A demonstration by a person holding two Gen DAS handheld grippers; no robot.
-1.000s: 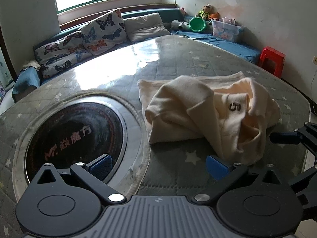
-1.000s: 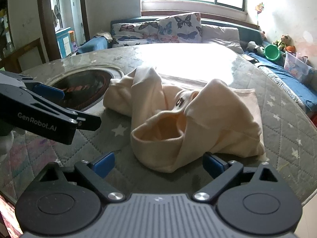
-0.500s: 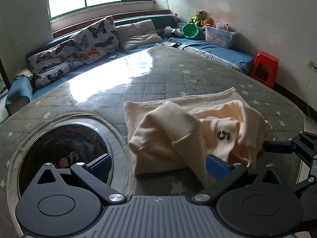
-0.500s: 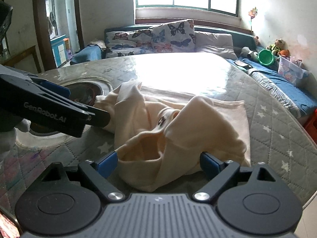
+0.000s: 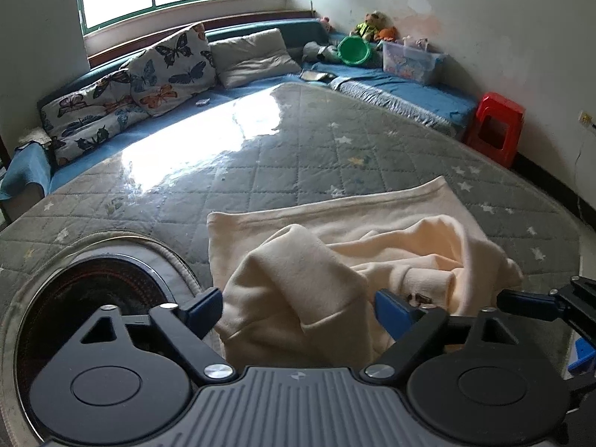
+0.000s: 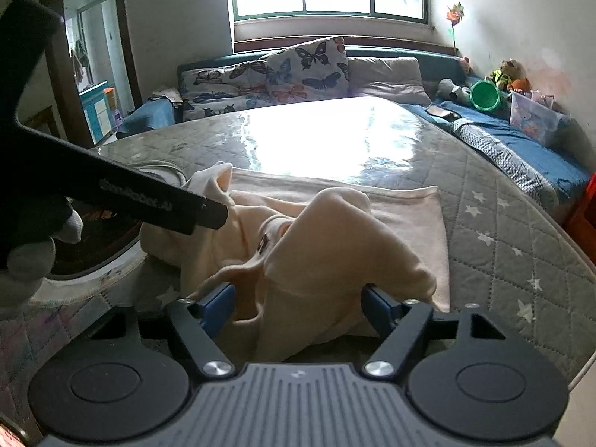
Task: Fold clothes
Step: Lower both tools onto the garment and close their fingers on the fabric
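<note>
one cream garment crumpled; two hand-held grippers, jaws apart, straddling folds.

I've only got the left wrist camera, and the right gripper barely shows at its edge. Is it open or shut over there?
Observer: Open. The right gripper has its jaws spread either side of a bunched fold of the cream garment.
Operator: How does my left gripper look from there?
Observer: The left gripper shows side-on; one finger ends at the garment's raised left corner.
Operator: What's holding it?
Observer: What looks like a gloved hand, at the view's left edge.
</note>
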